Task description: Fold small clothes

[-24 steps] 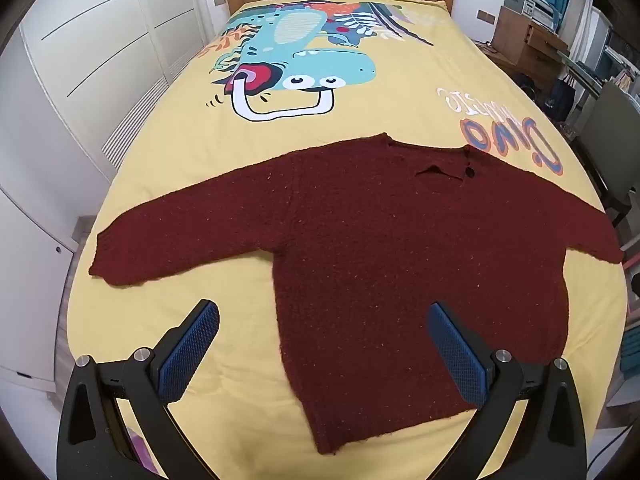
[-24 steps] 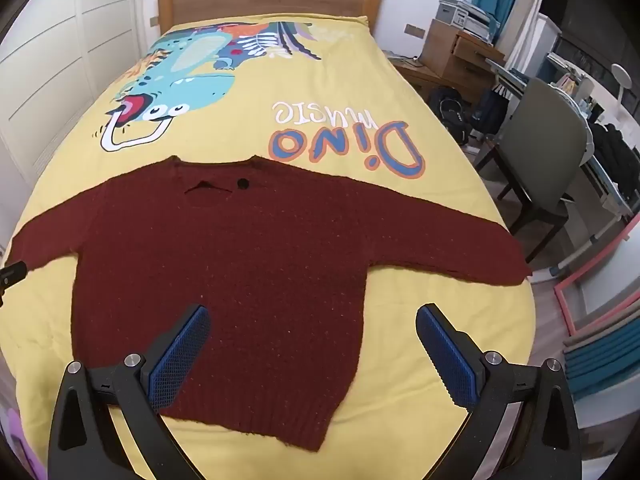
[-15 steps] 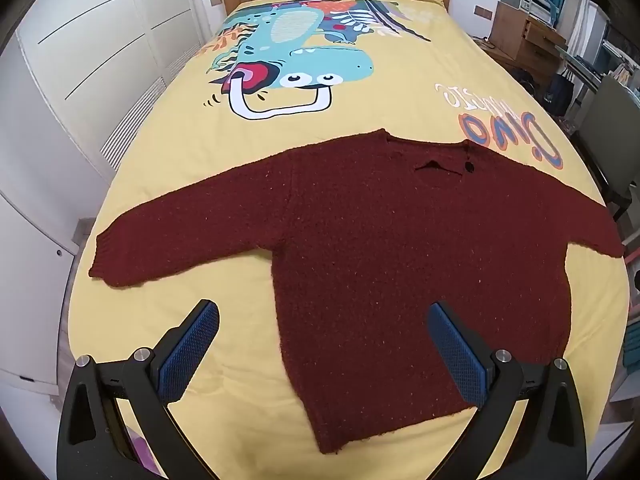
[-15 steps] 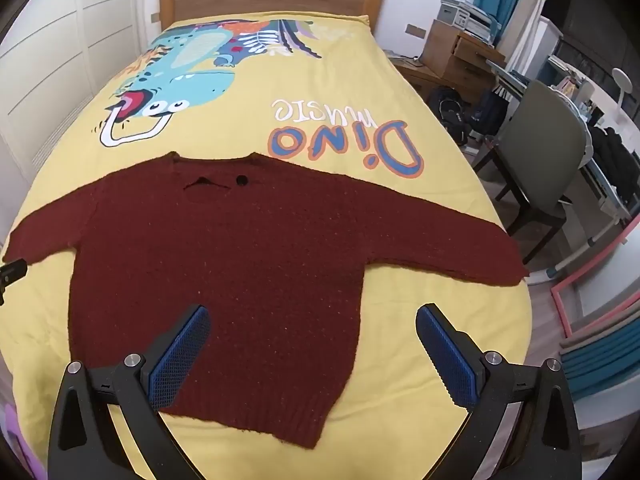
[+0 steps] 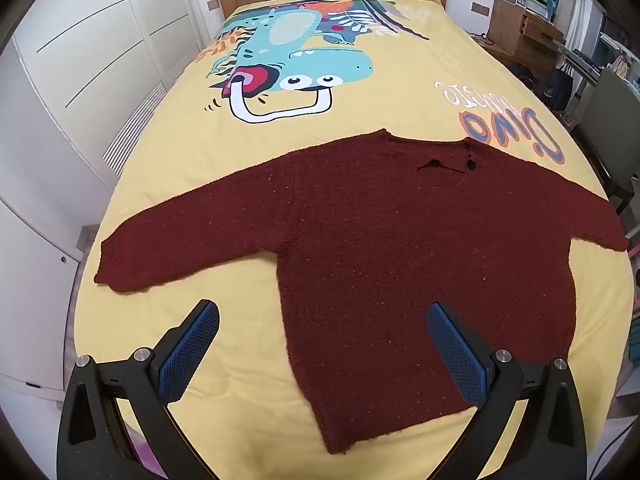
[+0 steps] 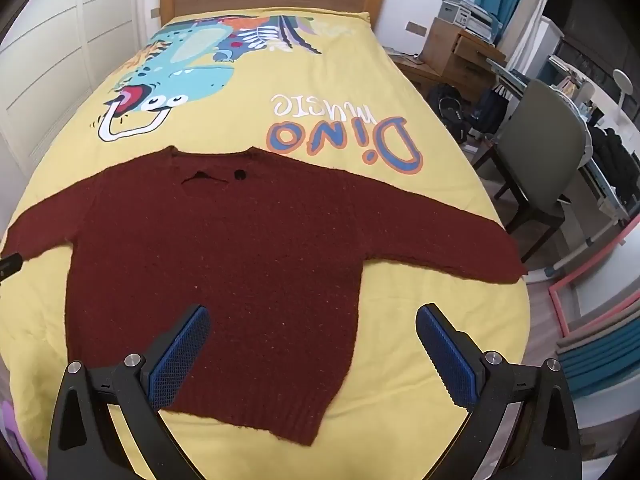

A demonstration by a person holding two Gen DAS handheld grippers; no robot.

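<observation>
A dark red sweater (image 5: 400,248) lies flat, sleeves spread, on the yellow dinosaur bedspread (image 5: 360,112) of the bed. Its hem corner is hidden behind a blue pad (image 5: 456,354) in the left wrist view. The left tool (image 5: 320,344) and right tool (image 6: 312,344) hang above the sweater's hem, jaws wide apart, gripping nothing.

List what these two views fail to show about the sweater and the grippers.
- Sweater underside: hidden by its own top layer, both views.
- Its left cuff: cut off by the frame edge, right wrist view.
- Left hand-held gripper and right hand-held gripper: bodies and the person's hands lie below the frame.
</observation>
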